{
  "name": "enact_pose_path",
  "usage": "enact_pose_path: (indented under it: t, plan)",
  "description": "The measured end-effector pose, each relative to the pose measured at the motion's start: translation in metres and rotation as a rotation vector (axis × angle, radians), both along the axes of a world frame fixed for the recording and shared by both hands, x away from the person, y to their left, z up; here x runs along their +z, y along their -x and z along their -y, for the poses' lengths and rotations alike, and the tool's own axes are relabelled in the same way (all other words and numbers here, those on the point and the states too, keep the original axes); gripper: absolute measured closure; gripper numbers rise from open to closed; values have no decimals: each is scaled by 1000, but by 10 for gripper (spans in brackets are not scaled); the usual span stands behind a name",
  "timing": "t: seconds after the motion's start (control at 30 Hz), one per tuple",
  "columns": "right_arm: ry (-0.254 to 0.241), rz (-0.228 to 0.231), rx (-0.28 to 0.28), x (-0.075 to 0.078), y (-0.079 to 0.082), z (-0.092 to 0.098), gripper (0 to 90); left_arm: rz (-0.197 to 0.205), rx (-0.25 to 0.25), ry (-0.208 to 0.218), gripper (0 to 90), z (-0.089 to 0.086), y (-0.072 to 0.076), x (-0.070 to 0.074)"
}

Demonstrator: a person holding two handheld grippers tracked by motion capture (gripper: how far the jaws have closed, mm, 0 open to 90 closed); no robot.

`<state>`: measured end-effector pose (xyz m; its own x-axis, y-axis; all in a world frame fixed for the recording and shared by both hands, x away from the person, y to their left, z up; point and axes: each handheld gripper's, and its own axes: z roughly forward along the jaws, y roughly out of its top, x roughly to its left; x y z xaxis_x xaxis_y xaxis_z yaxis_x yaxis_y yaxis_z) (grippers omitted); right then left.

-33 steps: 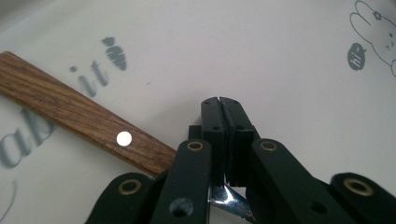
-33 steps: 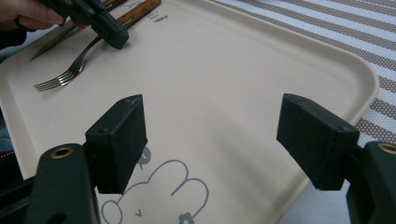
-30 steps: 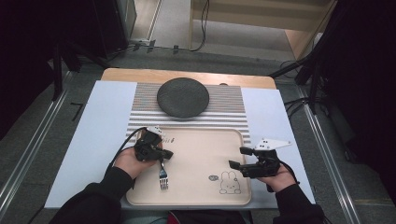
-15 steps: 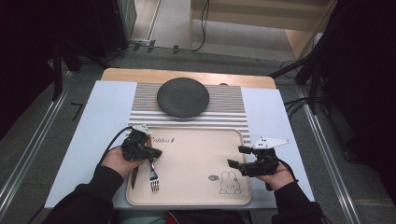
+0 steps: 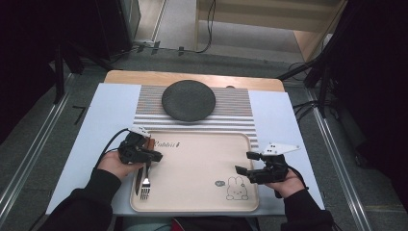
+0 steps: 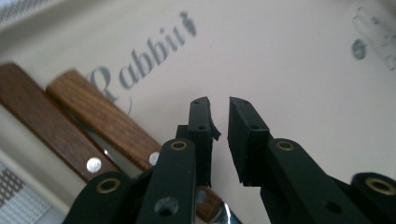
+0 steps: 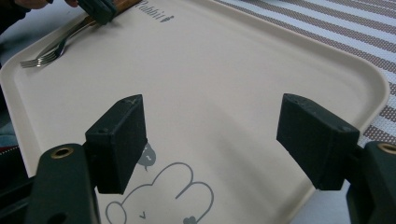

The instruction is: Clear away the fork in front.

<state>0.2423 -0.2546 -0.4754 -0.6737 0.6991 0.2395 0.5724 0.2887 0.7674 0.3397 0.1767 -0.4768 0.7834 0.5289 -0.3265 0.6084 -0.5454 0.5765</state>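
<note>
A fork (image 5: 146, 185) with a wooden handle lies along the left side of the beige rabbit tray (image 5: 202, 163), with a knife (image 5: 138, 177) close beside it on the rim side. My left gripper (image 5: 156, 155) hovers over their handles. In the left gripper view its jaws (image 6: 219, 105) have just been opening and stand a narrow gap apart with nothing between them; the fork handle (image 6: 107, 121) and knife handle (image 6: 37, 116) lie to their left. My right gripper (image 5: 246, 162) rests open over the tray's right part, its jaws (image 7: 210, 105) wide above the rabbit drawing (image 7: 159, 196).
A dark round plate (image 5: 188, 100) sits on a striped placemat (image 5: 235, 118) beyond the tray. A pale cover (image 5: 110, 110) spreads over the wooden table. Dark stands and cables surround the table.
My left gripper carried the fork leftwards across the tray, set it beside the knife, and its jaws have parted off the handle. The right gripper has stayed put.
</note>
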Motion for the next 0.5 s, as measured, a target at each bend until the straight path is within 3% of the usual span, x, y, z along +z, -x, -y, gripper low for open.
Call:
enact_pose_path:
  t: [0.2,0.3,0.4,0.5]
  plan:
    - [2,-6,-4,-1,1,1,225,27,-16,62,661,-1,0,11]
    - [3,-8,-4,-1,1,1,225,0,-19,106,573,-1,-1,16]
    - [1,-9,-4,-1,1,1,225,51,-24,151,455,-3,1,22]
    - [5,-9,-2,-2,2,1,225,82,-25,180,401,-3,2,26]
